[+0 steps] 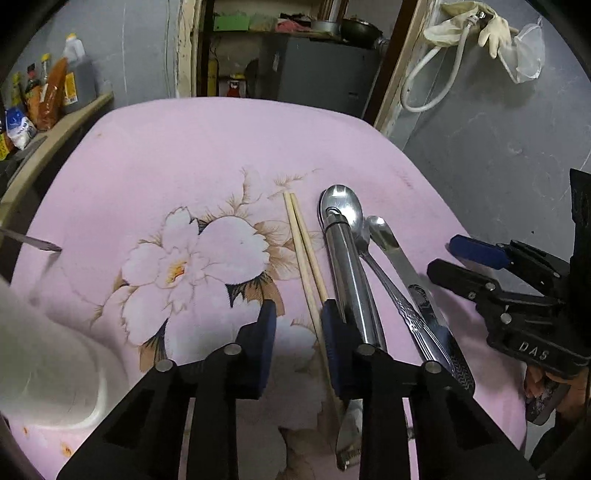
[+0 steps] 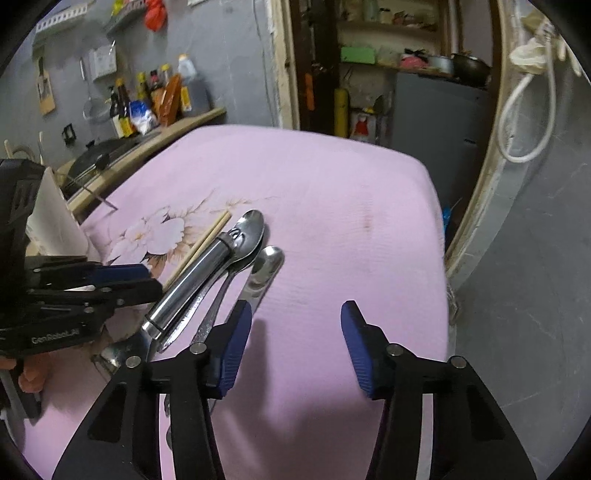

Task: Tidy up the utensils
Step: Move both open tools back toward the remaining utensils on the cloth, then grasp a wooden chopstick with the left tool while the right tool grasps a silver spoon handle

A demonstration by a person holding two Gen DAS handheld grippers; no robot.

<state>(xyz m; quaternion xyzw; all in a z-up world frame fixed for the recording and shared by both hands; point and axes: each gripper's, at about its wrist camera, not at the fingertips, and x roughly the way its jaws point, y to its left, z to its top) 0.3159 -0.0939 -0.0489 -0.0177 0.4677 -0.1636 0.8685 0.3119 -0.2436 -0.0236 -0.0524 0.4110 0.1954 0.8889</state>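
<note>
Left wrist: shiny steel spoons (image 1: 341, 206), pale chopsticks (image 1: 304, 254) side by side; both jaws spread.

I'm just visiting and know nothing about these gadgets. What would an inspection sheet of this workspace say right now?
Surface: pink floral cloth, a few stains.
Job's things: chopsticks, steel-handled tool, two spoons, side by side.
Clutter: white container at left edge.
Grippers: left gripper open, chopsticks between its fingers; right gripper open, empty.
Cables: white hose hanging on the wall.
Surroundings: sauce bottles on a shelf, gloves, grey walls.
</note>
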